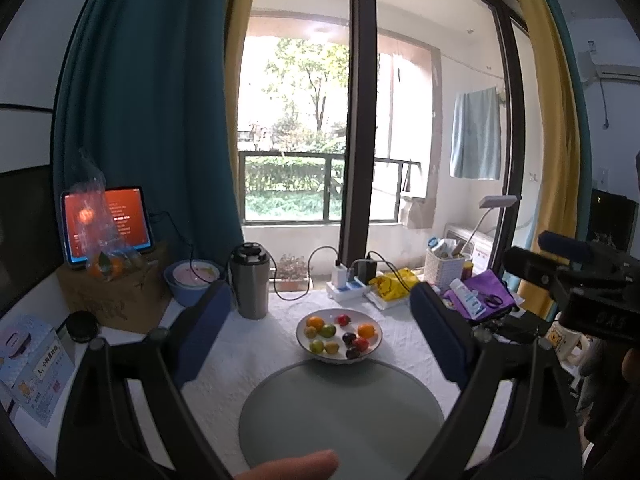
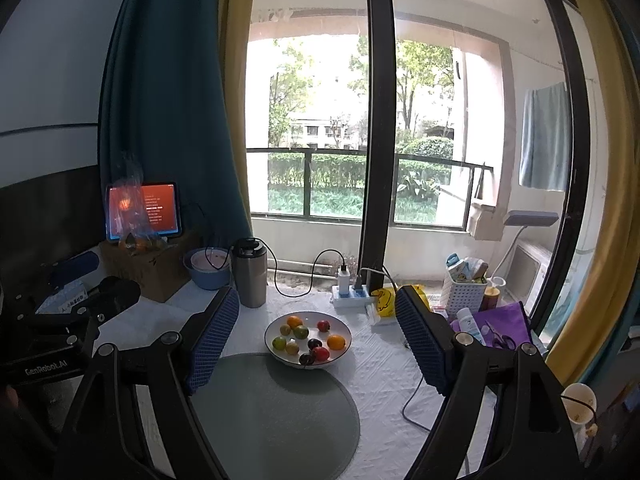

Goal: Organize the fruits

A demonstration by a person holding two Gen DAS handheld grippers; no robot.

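A white bowl (image 1: 339,354) (image 2: 344,330) on the white tablecloth holds several small fruits: oranges (image 1: 367,330) (image 2: 336,341), green, yellow, red (image 1: 342,319) (image 2: 323,325) and dark ones. A round grey mat (image 1: 340,416) (image 2: 276,412) lies just in front of it. My left gripper (image 1: 320,328) is open and empty, held above the mat, short of the bowl. My right gripper (image 2: 316,340) is open and empty, above the mat's right side, also short of the bowl. Each gripper shows at the edge of the other's view.
A steel flask (image 1: 250,280) (image 2: 250,274) stands behind the bowl on the left, by a blue bowl (image 1: 192,282). A power strip (image 1: 348,286) with cables, a yellow bag (image 1: 394,282), a white basket (image 2: 466,290) and purple cloth (image 2: 500,326) lie at right. A tablet (image 1: 106,224) stands on a cardboard box.
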